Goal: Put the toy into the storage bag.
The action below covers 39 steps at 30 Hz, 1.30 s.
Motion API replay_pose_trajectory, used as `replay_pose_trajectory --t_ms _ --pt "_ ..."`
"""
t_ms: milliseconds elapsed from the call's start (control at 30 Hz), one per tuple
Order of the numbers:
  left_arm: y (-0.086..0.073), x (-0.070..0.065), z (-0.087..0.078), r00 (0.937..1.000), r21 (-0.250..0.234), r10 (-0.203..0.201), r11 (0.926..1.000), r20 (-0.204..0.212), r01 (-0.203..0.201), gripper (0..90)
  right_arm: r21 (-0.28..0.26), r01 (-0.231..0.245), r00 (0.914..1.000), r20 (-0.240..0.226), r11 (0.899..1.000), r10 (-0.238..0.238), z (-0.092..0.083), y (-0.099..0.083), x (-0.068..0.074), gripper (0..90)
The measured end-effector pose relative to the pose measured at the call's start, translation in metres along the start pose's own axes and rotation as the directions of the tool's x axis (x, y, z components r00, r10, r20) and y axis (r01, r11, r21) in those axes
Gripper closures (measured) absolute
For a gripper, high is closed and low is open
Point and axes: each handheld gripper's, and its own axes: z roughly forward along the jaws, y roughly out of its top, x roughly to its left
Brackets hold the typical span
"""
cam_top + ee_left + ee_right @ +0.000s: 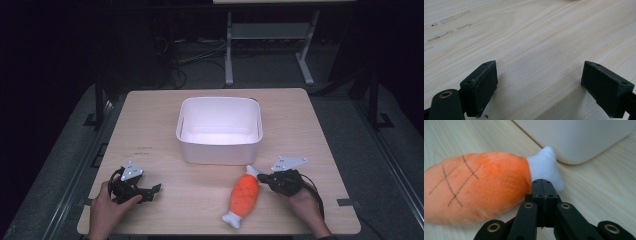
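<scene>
An orange plush toy [244, 196] with white ends lies on the wooden table [150, 125], in front of a white bin [220, 152]. My right gripper [262, 179] sits at the toy's far white end, jaws shut. In the right gripper view the shut jaws [544, 185] rest against that white end [544, 163] with nothing between them, and the orange body [474, 187] stretches off to the left. My left gripper [152, 192] rests at the table's front left, apart from the toy. In the left gripper view it [539, 72] stands open over bare wood, with its pads [481, 85] wide apart.
The bin's rounded corner [579, 142] stands just behind the toy's white end. Faint dark marks [451, 18] show on the wood ahead of the left gripper. Beyond the table's far edge stands a metal table frame [230, 55] on a dark floor with cables.
</scene>
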Motion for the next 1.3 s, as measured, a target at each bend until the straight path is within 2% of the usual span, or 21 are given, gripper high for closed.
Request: replay_pose_trajectory --t_ms 667,867,1033,1100,1133,1200,1233,1267,1300 --pt "0.0 0.0 0.0 1.0 0.0 0.0 1.0 0.0 0.0 12.8 -0.01 0.007 0.9999 -0.013 1.0 -0.008 0.025 0.02 -0.008 89.5" --pt "0.0 0.0 0.0 1.0 0.0 0.0 1.0 0.0 0.0 12.8 -0.015 0.01 0.9998 -0.017 1.0 -0.01 0.022 0.023 -0.006 89.5" --pt "0.0 0.0 0.0 1.0 0.0 -0.001 1.0 0.0 0.001 12.8 -0.041 0.008 0.9995 -0.029 0.999 -0.009 0.003 0.026 0.005 89.5" --pt "0.0 0.0 0.0 1.0 0.0 -0.001 1.0 0.0 0.001 12.8 -0.046 0.017 0.9988 -0.046 0.999 -0.019 -0.009 0.026 0.016 89.5" --pt "0.0 0.0 0.0 1.0 0.0 0.0 1.0 0.0 0.0 12.8 -0.046 0.017 0.9988 -0.046 0.999 -0.019 -0.009 0.026 0.016 89.5" --pt "0.0 0.0 0.0 1.0 0.0 0.0 1.0 0.0 0.0 12.8 -0.053 0.017 0.9976 -0.066 0.998 -0.021 -0.017 0.026 0.024 89.5" --pt "0.0 0.0 0.0 1.0 0.0 0.0 1.0 0.0 0.0 12.8 -0.062 0.015 0.9958 -0.089 0.998 -0.021 -0.022 0.025 0.032 89.5" --pt "0.0 0.0 0.0 1.0 0.0 0.0 1.0 0.0 0.0 12.8 -0.062 0.015 0.9958 -0.089 0.998 -0.021 -0.022 0.025 0.032 89.5" --pt "0.0 0.0 0.0 1.0 0.0 0.0 1.0 0.0 0.0 12.8 -0.059 0.023 0.9925 -0.118 0.998 -0.03 -0.024 0.025 0.042 89.5"
